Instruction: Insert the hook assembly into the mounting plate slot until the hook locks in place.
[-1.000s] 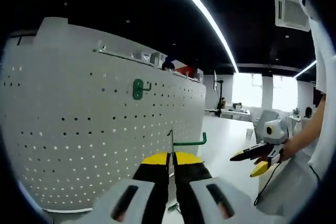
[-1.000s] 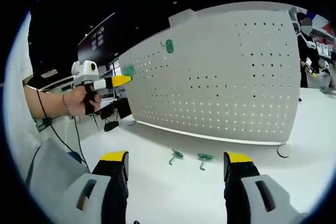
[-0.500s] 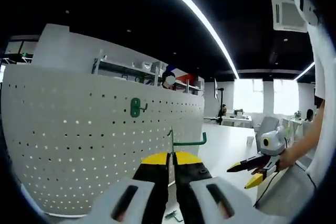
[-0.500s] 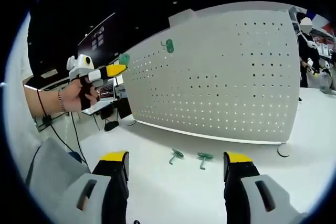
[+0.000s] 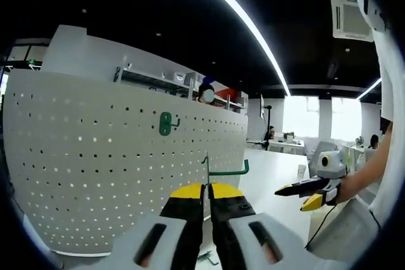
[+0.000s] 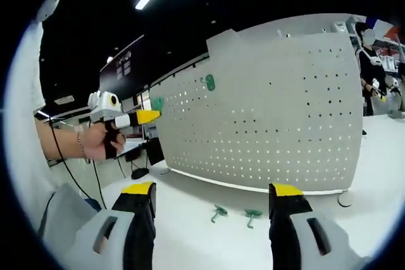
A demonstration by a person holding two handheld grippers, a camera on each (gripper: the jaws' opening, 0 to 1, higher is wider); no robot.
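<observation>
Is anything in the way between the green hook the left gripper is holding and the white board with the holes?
Nothing visible. The left gripper is shut on the green hook, and only open air lies between it and the pegboard. Another hook already hangs higher up.

no legible text, a dark wall sign (image 6: 124, 62) at about ten o'clock in the right gripper view carries pale marks too small to read
</observation>
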